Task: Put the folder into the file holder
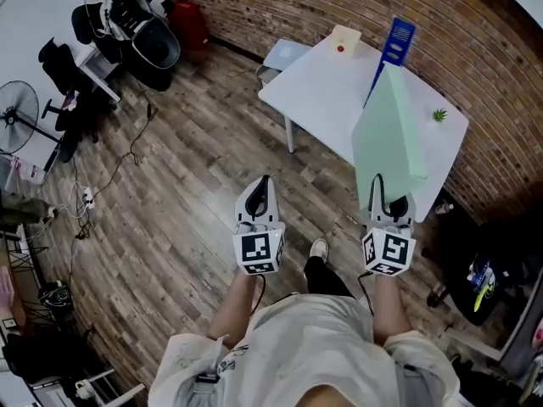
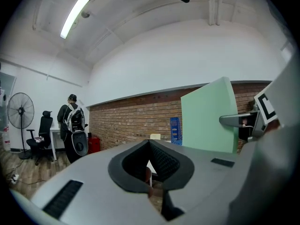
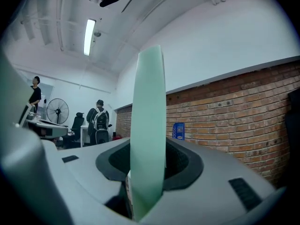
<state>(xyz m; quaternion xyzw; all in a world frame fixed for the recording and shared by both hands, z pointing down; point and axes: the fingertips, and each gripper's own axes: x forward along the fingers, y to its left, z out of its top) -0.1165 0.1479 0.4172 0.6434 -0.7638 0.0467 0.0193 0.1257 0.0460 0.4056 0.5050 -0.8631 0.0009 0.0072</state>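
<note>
I see the wood floor [image 1: 187,193] filling most of the head view, with the brick wall [image 1: 280,7] along the top; the white table [image 1: 331,91] stands against that wall, ahead and to the right; a person [image 1: 127,11] with a backpack is off at the far left, well apart from it all.

The green folder [image 1: 390,138] stands upright in front of me, above the near edge of the table; my right gripper [image 1: 388,200] is clamped on its bottom edge, and that gripper's view shows it edge-on between the pads; it is not in the file holder.

My left gripper [image 1: 263,185] hangs level over bare floor, beside the right one; its jaws are together at the tips with nothing in them.

The blue file holder [image 1: 397,41] stands upright at the table's far edge by the wall; a beige box [image 1: 344,38] lies just left of it; a small green plant [image 1: 439,114] sits near the table's right corner.
</note>
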